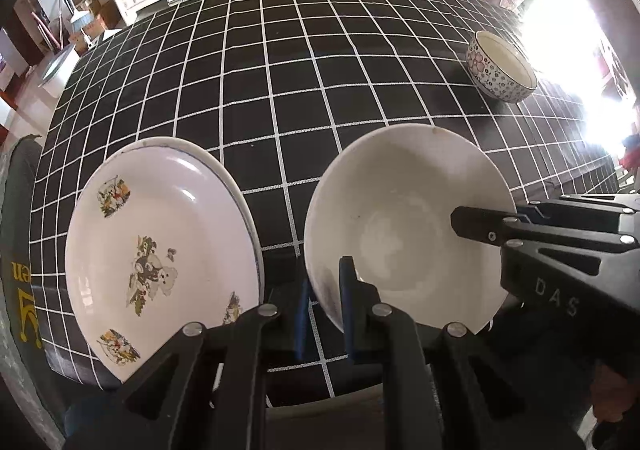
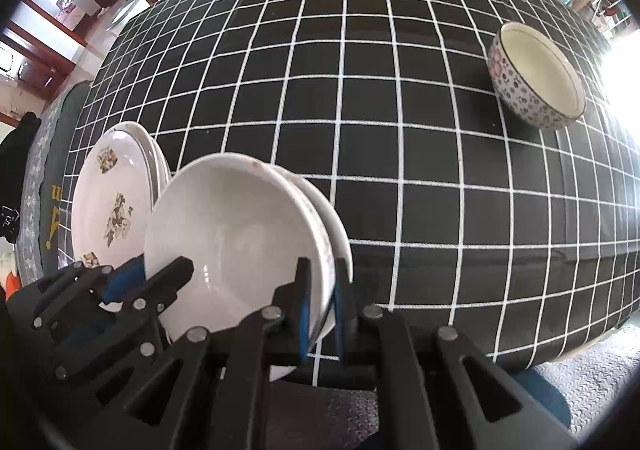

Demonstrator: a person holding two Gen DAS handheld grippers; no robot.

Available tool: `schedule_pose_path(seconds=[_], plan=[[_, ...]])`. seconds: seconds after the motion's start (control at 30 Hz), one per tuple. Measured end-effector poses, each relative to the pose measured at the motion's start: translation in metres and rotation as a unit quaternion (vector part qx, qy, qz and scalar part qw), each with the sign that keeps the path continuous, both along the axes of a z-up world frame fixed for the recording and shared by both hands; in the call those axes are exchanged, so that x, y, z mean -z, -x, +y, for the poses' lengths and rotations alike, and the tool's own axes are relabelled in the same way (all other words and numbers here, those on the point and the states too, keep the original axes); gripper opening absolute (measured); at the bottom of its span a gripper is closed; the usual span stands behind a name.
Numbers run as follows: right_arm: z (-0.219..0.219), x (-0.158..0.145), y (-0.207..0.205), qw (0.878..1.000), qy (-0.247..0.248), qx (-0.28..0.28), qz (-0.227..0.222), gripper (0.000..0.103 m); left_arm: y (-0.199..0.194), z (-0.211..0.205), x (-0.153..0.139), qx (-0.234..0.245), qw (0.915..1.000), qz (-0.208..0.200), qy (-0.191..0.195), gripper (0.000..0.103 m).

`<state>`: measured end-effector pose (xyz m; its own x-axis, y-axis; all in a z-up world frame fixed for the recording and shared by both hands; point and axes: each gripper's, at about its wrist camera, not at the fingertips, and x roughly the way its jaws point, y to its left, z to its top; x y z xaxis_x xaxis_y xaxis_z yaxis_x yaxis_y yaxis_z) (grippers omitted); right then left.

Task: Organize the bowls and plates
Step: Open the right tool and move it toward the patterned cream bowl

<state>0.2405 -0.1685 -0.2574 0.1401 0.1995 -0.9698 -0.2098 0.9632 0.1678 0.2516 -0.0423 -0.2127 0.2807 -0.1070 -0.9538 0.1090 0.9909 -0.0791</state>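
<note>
**Dishes along the table's near edge**

Two stacked plates (image 1: 160, 250) sit at the table's (image 1: 320, 70) near edge. Just to their right, nested bowls (image 2: 240, 242) rest on the same edge. A lone bowl (image 2: 536, 74) stands well apart toward the far right corner.

Both wrist cameras look steeply down along their jaws, close over the near edge of the checked surface (image 1: 320, 62). Both views share the white bowl (image 1: 404, 234), the pictured plate (image 1: 160, 250) and the far flowered bowl (image 2: 536, 76), perhaps slightly washed out by glare.
</note>
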Motion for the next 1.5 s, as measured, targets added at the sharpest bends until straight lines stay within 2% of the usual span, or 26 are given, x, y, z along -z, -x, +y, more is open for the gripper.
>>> schedule_pose_path(seconds=[0.13, 0.23, 0.3, 0.37, 0.43, 0.53, 0.57, 0.6, 0.77, 0.9, 1.0, 1.13, 1.33, 1.37, 1.5], plan=[[-0.005, 0.0, 0.0, 1.0, -0.016, 0.006, 0.004, 0.017, -0.001, 0.004, 0.001, -0.005, 0.9999, 0.003, 0.011, 0.012], [-0.01, 0.0, 0.0, 0.999, -0.043, 0.016, 0.013, 0.025, -0.001, 0.006, 0.0, -0.006, 0.9999, 0.003, 0.014, 0.012], [-0.013, 0.0, 0.0, 0.997, -0.065, 0.021, 0.021, 0.036, -0.001, 0.007, -0.001, -0.006, 0.9998, 0.002, 0.019, 0.012], [-0.011, -0.001, 0.001, 0.997, -0.072, 0.019, 0.022, 0.042, -0.001, 0.008, -0.002, -0.006, 0.9998, 0.001, 0.021, 0.012], [-0.008, -0.003, 0.004, 0.997, -0.069, 0.015, 0.019, 0.048, 0.0, 0.008, -0.004, -0.006, 0.9998, -0.001, 0.021, 0.012], [-0.003, -0.008, 0.008, 0.998, -0.059, 0.012, 0.017, 0.063, 0.002, 0.008, -0.006, -0.006, 0.9997, -0.003, 0.023, 0.012], [-0.001, -0.009, 0.007, 0.999, -0.044, 0.015, 0.011, 0.074, 0.003, 0.008, -0.007, -0.006, 0.9997, -0.004, 0.024, 0.012], [0.0, -0.012, 0.008, 0.999, -0.032, 0.018, 0.001, 0.079, 0.003, 0.008, -0.008, -0.005, 0.9996, -0.005, 0.026, 0.012], [-0.005, -0.02, 0.006, 0.999, -0.032, 0.024, -0.006, 0.08, 0.005, 0.009, -0.013, -0.002, 0.9995, -0.01, 0.03, 0.014], [-0.01, -0.024, 0.008, 0.999, -0.028, 0.03, -0.012, 0.081, 0.005, 0.013, -0.019, -0.008, 0.9988, -0.013, 0.047, 0.021], [-0.012, -0.025, 0.009, 0.999, -0.027, 0.033, -0.012, 0.081, 0.007, 0.015, -0.026, -0.006, 0.9988, -0.02, 0.045, 0.024], [-0.016, -0.025, 0.012, 0.999, -0.018, 0.035, -0.014, 0.081, 0.009, 0.017, -0.036, -0.007, 0.9984, -0.029, 0.048, 0.025], [-0.027, -0.018, 0.014, 0.999, 0.003, 0.043, -0.013, 0.081, 0.011, 0.017, -0.042, -0.011, 0.9982, -0.036, 0.047, 0.033], [-0.03, -0.016, 0.014, 0.999, 0.007, 0.047, -0.011, 0.081, 0.012, 0.018, -0.042, -0.013, 0.9981, -0.037, 0.047, 0.039], [-0.041, -0.013, 0.016, 0.998, 0.006, 0.056, -0.008, 0.081, 0.013, 0.018, -0.043, -0.016, 0.9977, -0.039, 0.053, 0.044]])
